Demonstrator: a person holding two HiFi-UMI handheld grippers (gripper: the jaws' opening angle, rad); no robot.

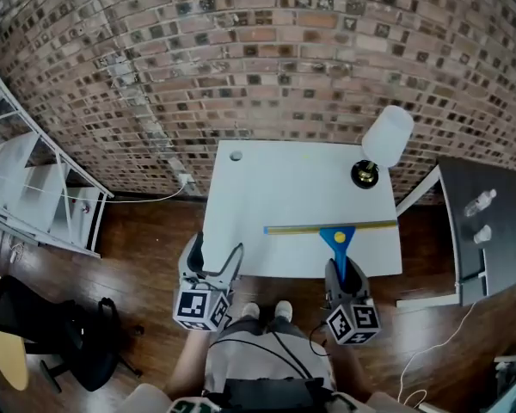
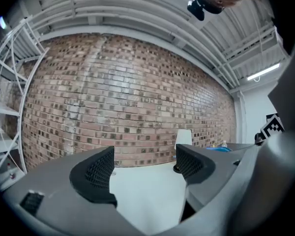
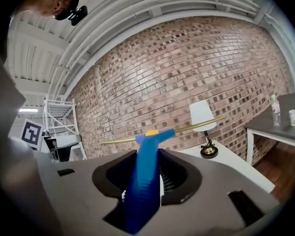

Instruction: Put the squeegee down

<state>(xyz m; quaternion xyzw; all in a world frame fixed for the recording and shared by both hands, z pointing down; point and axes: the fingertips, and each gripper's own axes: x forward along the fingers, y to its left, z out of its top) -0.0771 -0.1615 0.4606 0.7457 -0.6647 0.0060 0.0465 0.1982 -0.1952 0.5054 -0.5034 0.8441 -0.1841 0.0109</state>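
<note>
The squeegee [image 1: 331, 229] is in the right gripper [image 1: 341, 268], which is closed on its blue handle. In the right gripper view the handle [image 3: 145, 181] stands between the two dark jaws and both of them press on its sides. The handle runs away from the gripper [image 3: 147, 167], and at its far end we see a yellow spot and the long brass-coloured blade lying crosswise.

In the head view the blade stretches left to right over the near part of the white tabletop [image 1: 267, 188], roughly parallel to its front edge. The handle points back toward the person. From the right gripper view the blade shows against the wall, higher than the tabletop, so we take it to be in the air and not resting on the surface.

Beyond the right end of the blade, at the far right corner of the tabletop, stands a lamp [image 1: 380, 144] with a white shade and a round brass foot, well apart from the squeegee.

The left gripper [image 1: 217, 253] is at the near left corner of the tabletop. Its jaws are apart and nothing is between them [image 2: 145, 166]; through the gap we see only the tabletop and the brick wall [image 1: 241, 58].

To the right is a dark table [image 1: 464, 231] with two small bottles [image 1: 481, 203]. On the left a white rack [image 1: 47, 192] stands on the wooden floor [image 1: 146, 248].
</note>
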